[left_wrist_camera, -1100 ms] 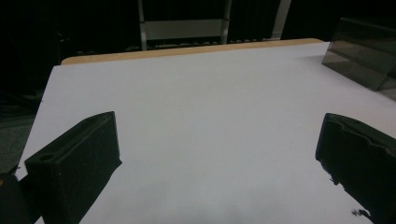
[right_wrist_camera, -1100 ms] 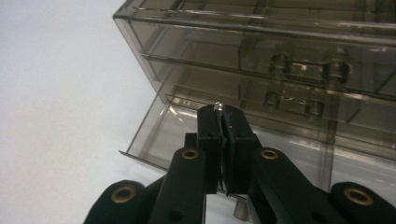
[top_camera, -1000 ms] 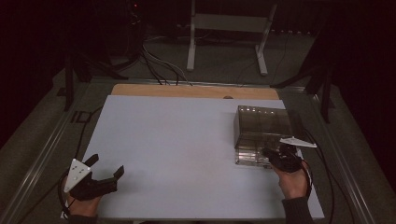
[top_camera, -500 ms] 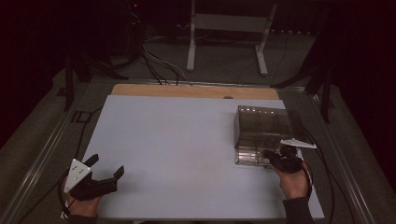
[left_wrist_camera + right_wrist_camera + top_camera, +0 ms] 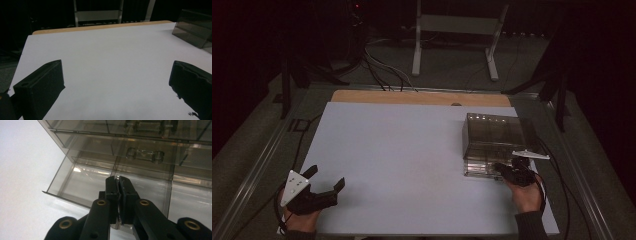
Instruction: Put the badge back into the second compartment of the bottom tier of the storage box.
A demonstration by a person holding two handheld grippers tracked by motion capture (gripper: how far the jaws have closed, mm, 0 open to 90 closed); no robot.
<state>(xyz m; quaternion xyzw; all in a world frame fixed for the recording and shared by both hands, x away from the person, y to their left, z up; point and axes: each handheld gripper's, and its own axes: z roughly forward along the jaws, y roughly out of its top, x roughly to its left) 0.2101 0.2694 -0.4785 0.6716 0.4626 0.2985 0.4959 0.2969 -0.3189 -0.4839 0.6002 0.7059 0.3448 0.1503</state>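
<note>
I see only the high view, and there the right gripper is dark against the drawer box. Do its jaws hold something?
Observer: Yes. In the right gripper view, the right gripper is shut on the clear handle of the lowest drawer.
Operator: Is that drawer closed?
Observer: No, it stands partly pulled out of the drawer box.
Operator: And the drawer above it?
Observer: The upper drawer looks pushed in, and its own clear grip is free.
</note>
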